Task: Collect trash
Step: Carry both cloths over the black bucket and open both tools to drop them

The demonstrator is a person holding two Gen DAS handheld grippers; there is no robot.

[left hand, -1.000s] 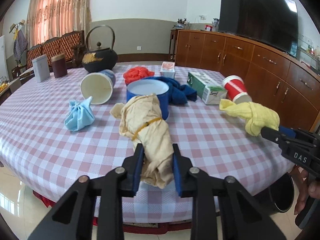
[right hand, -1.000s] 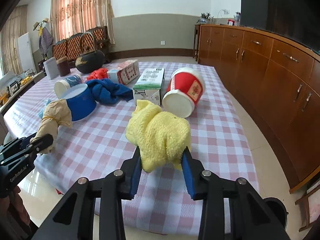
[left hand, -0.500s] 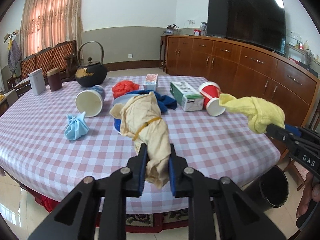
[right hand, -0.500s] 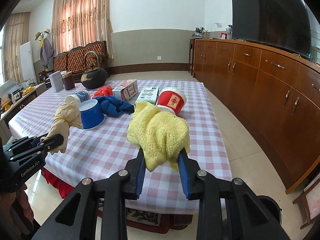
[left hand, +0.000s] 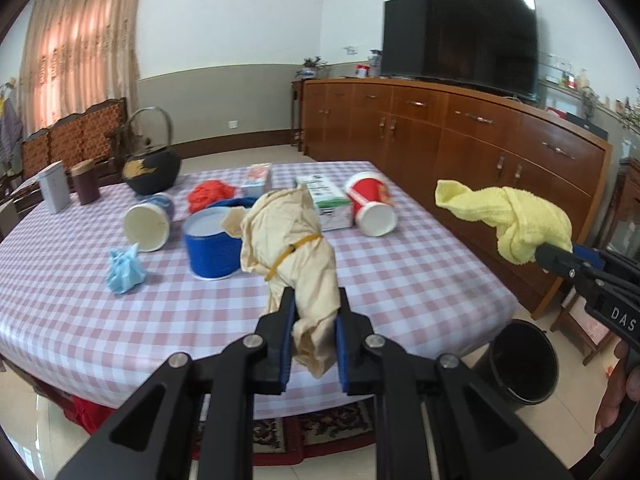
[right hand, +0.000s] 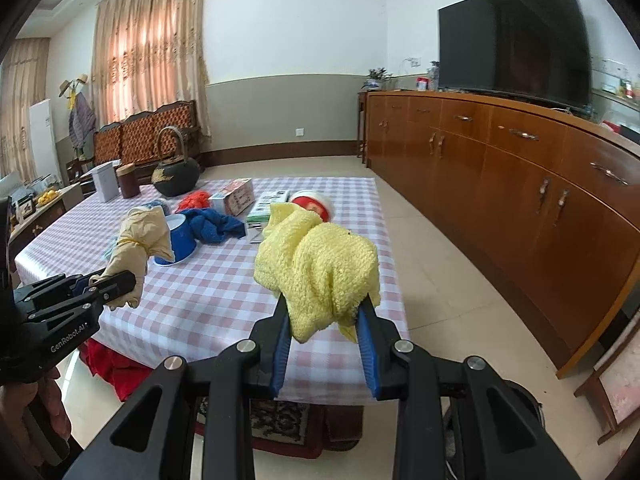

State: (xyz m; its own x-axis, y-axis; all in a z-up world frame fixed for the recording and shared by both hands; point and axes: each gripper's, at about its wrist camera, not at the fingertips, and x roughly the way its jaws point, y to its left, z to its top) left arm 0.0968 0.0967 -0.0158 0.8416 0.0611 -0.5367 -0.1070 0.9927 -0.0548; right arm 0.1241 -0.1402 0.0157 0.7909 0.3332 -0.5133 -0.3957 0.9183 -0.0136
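My left gripper [left hand: 314, 312] is shut on a beige cloth bundle [left hand: 292, 248] tied with a yellow rubber band, held in the air off the near table edge. My right gripper [right hand: 325, 316] is shut on a yellow towel [right hand: 320, 268], also lifted clear of the table. The right gripper with the yellow towel [left hand: 516, 220] shows at the right of the left wrist view. The left gripper with the beige bundle [right hand: 136, 248] shows at the left of the right wrist view. A black trash bin [left hand: 520, 364] stands on the floor by the table's right corner.
On the checked table [left hand: 420, 280] lie a blue tub [left hand: 212, 248], a white paper cup [left hand: 146, 224], a red cup [left hand: 370, 206], a light blue wad [left hand: 124, 268], a red cloth [left hand: 210, 196], cartons [left hand: 324, 200], a black kettle [left hand: 150, 168]. A wooden sideboard [right hand: 520, 184] runs along the right.
Both grippers have pulled back and up from the table with their cloths held. The table looks farther away and the black bin has come into fuller view.
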